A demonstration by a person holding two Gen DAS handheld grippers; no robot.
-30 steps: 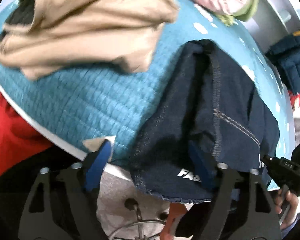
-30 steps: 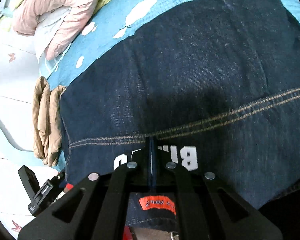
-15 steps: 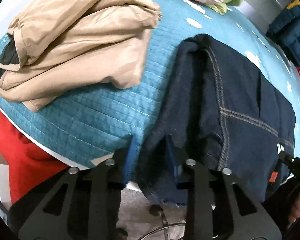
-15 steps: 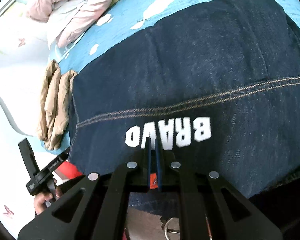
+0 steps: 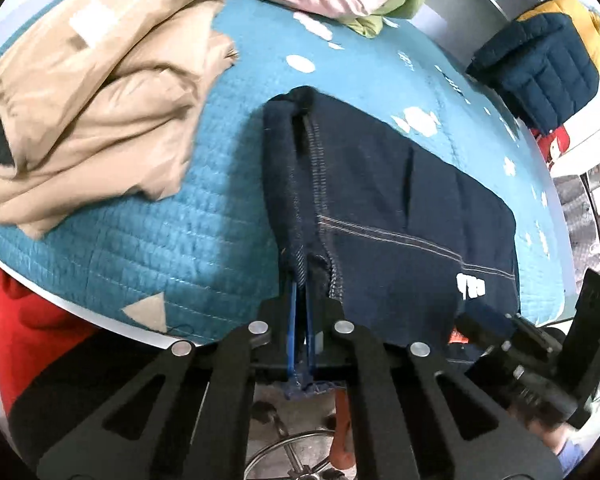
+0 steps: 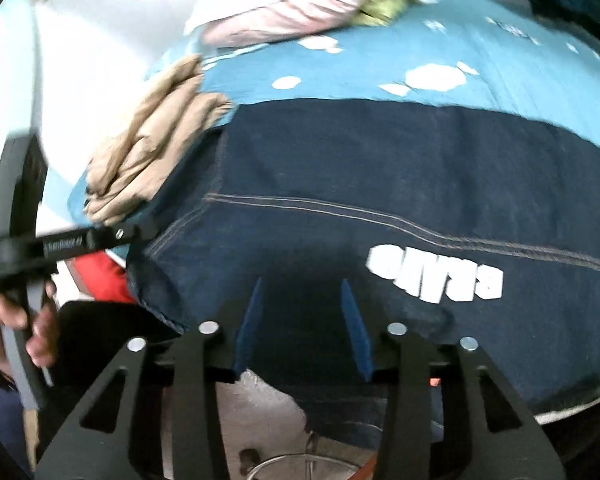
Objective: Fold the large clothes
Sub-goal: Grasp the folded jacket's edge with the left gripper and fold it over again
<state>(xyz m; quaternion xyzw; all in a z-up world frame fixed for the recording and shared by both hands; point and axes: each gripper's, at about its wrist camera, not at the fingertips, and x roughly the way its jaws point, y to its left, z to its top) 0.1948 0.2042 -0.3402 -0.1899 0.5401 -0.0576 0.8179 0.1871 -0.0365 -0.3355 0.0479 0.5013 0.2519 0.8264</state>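
Left gripper [image 5: 300, 320] just clamped the dark blue denim garment [image 5: 380, 200] hem, lower centre; right gripper [image 6: 304, 328] released, jaws apart. Regrasp under way.

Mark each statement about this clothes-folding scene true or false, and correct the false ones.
1. The left gripper is shut on the dark denim garment. True.
2. The right gripper is shut on the garment. False: its fingers stand apart, open.
3. A tan garment lies on the teal quilt. True.
4. The denim carries red lettering. False: the lettering is white.
5. The tan garment lies on top of the denim. False: it lies beside it.
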